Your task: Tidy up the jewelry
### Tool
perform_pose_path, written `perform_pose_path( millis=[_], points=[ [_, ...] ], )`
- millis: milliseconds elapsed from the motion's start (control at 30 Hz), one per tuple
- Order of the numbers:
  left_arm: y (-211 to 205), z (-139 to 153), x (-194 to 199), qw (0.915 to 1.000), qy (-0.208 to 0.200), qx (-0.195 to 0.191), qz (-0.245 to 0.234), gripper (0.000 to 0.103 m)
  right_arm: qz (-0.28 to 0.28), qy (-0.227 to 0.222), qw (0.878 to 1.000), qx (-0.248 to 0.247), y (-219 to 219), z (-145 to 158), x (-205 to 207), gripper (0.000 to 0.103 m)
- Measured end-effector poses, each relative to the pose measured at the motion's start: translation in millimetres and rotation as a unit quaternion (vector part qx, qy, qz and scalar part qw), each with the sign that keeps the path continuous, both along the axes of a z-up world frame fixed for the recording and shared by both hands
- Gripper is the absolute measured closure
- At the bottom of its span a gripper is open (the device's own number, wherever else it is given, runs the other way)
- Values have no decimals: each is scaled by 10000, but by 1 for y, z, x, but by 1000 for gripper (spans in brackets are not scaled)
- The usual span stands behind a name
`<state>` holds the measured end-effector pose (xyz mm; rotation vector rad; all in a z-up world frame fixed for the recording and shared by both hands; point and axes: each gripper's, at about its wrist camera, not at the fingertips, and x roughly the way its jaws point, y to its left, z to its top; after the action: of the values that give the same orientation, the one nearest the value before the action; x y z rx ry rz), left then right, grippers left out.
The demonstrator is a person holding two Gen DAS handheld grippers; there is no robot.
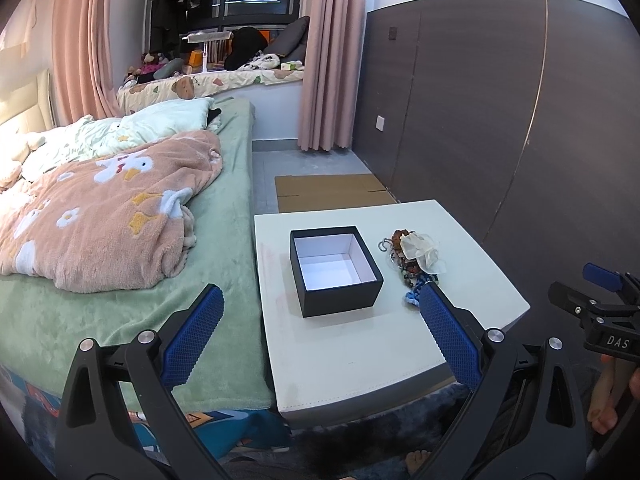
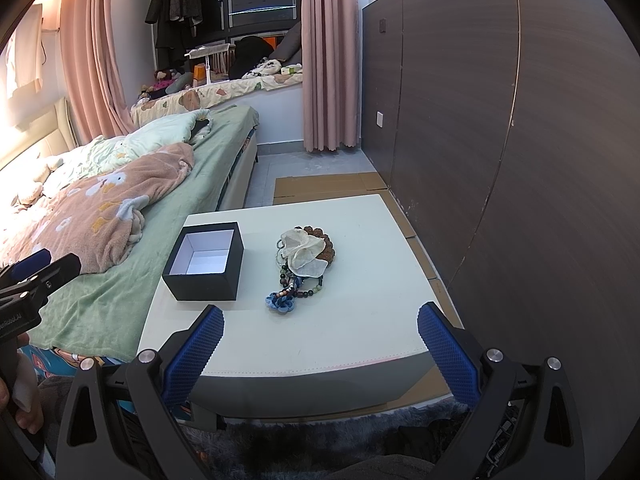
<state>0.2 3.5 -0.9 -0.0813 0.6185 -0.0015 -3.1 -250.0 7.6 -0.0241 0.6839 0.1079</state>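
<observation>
An open black box with a white, empty inside stands on the white low table. To its right lies a heap of jewelry: bead bracelets, a thin chain, a cream scrunchie on top and a blue knotted piece at the near end. My left gripper is open, held before the table's near edge, with nothing between its blue pads. My right gripper is open too, short of the table's front edge, facing the heap. Each gripper shows at the edge of the other's view.
A bed with a green cover and a pink blanket adjoins the table's left side. A dark wood wall panel runs along the right. Flat cardboard lies on the floor behind the table. A dark shaggy rug lies below.
</observation>
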Motion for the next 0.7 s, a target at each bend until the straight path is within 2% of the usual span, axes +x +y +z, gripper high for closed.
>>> perform_pose_path(
  millis=[700],
  points=[
    [0,1,-2,10000,-5,11,-16,5,-2,-3,10000,-1,0,0,0,8]
  ],
)
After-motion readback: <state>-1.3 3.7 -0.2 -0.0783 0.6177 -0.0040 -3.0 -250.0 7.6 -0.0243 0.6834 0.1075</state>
